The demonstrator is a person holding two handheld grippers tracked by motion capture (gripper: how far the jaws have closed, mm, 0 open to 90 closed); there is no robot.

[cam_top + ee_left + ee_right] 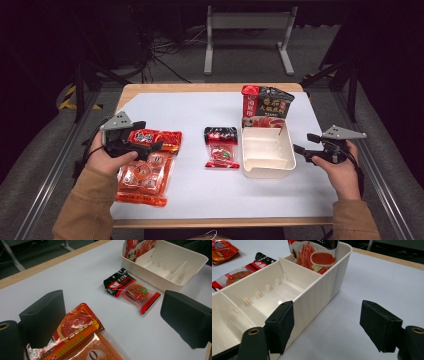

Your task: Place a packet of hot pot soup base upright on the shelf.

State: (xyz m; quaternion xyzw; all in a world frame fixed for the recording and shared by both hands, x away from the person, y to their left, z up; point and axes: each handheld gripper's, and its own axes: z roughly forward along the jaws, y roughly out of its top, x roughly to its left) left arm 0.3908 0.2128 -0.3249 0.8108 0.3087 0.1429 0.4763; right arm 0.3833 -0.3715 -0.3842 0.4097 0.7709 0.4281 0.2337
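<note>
A large orange and red food packet (145,175) lies flat at the left of the white sheet. My left gripper (147,140) hovers over its top end with the jaws wide open; in the left gripper view (115,312) the packet (75,335) lies under the left jaw, not pinched. A small red and black packet (221,147) lies in the middle. A white divided bin (267,172) stands to its right, with a red and black pouch (267,105) upright in its far compartment. My right gripper (305,144) is open beside the bin's right wall (324,287), holding nothing.
The white sheet (200,195) covers a wooden table whose edge (200,87) shows at the back. The bin's near compartments (262,297) hold nothing. A metal stand (247,30) and cables lie on the floor behind the table. Dark rails run along both sides.
</note>
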